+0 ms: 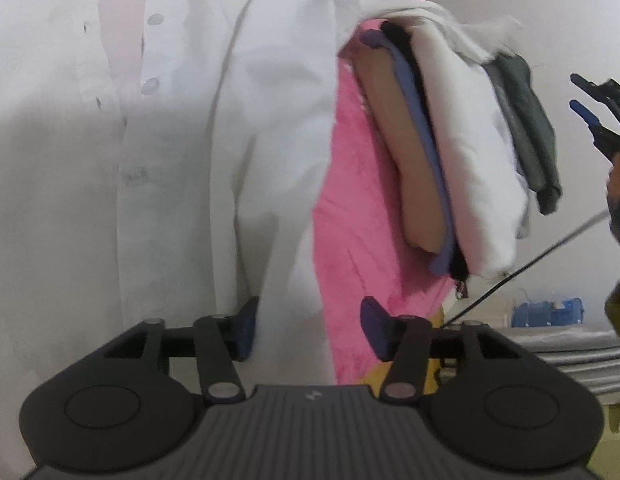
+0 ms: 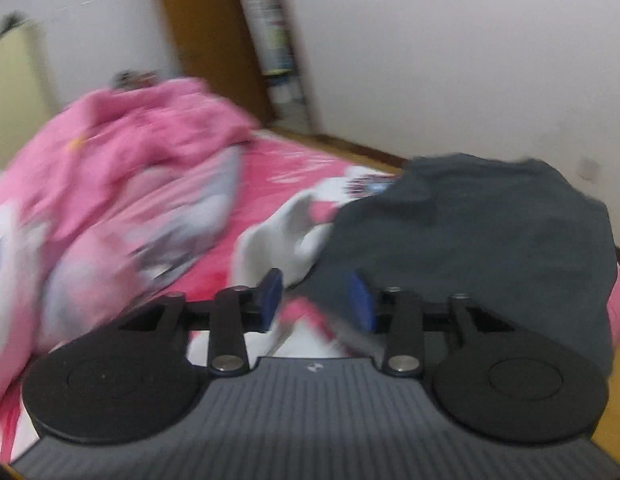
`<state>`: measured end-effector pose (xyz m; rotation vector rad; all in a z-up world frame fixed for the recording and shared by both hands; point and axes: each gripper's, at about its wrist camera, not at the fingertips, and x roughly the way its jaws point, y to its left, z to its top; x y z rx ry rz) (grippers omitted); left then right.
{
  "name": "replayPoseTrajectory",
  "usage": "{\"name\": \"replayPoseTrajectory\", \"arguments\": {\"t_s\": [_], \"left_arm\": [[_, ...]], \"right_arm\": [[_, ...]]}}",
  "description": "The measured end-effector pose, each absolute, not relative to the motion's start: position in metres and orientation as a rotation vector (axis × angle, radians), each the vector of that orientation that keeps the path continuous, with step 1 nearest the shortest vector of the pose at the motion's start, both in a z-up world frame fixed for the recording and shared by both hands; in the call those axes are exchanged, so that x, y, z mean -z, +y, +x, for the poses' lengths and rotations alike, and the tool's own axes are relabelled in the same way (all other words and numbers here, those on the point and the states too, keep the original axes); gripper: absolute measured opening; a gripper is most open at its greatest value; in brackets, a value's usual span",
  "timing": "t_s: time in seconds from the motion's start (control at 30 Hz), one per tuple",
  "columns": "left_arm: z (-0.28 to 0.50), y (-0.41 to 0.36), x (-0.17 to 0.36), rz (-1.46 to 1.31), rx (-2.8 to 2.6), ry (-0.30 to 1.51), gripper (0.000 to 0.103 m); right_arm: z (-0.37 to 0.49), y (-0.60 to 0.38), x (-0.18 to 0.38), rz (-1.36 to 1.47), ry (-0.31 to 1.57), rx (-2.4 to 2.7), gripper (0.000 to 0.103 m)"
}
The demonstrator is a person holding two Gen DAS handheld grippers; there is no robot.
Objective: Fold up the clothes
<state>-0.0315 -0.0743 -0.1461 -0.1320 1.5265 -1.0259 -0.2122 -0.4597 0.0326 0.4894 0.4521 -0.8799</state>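
A white button shirt [image 1: 170, 160] lies spread over the pink bed sheet [image 1: 350, 220], filling the left of the left wrist view. My left gripper [image 1: 310, 330] is open, and the shirt's right edge runs between its fingers. Further right sits a stack of folded clothes [image 1: 450, 160] in tan, blue, black, white and grey. My right gripper [image 1: 594, 120] shows at the far right edge there. In the blurred right wrist view, my right gripper [image 2: 315, 300] is open. A dark grey garment [image 2: 470, 240] covers part of its right finger, and a white garment [image 2: 270, 248] lies just ahead.
A crumpled pink blanket [image 2: 130, 152] is heaped on the left of the bed. A wooden door [image 2: 206, 40] and white walls stand behind. A thin black cable [image 1: 550, 248] crosses near the stack. A blue crate [image 1: 546, 312] sits on the floor beyond.
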Motion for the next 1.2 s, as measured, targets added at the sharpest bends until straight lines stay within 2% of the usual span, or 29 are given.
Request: {"name": "replayPoseTrajectory", "arguments": {"t_s": [0.17, 0.4, 0.6, 0.73, 0.93, 1.03, 1.2], "left_arm": [[-0.047, -0.056, 0.129, -0.140, 1.071, 1.546, 0.066], [-0.074, -0.037, 0.112, -0.152, 1.120, 1.595, 0.066], [-0.056, -0.004, 0.093, -0.265, 1.130, 1.537, 0.066], [-0.028, 0.010, 0.097, -0.313, 1.085, 1.498, 0.063], [0.014, 0.011, 0.119, -0.290, 0.964, 1.441, 0.049], [0.036, 0.011, 0.130, -0.279, 0.904, 1.411, 0.042], [0.039, -0.003, 0.138, -0.235, 0.859, 1.372, 0.037]], "right_arm": [[-0.215, -0.390, -0.048, 0.438, 0.587, 0.578, 0.045], [-0.192, -0.319, -0.025, 0.572, 0.730, 0.285, 0.045], [-0.126, -0.301, -0.030, 0.547, 0.711, 0.141, 0.044], [-0.077, -0.302, -0.056, 0.536, 0.678, 0.096, 0.041], [0.010, -0.312, -0.100, 0.561, 0.640, 0.095, 0.040], [0.060, -0.316, -0.080, 0.572, 0.716, 0.110, 0.040], [0.149, -0.304, 0.018, 0.371, 0.879, 0.125, 0.040]]}}
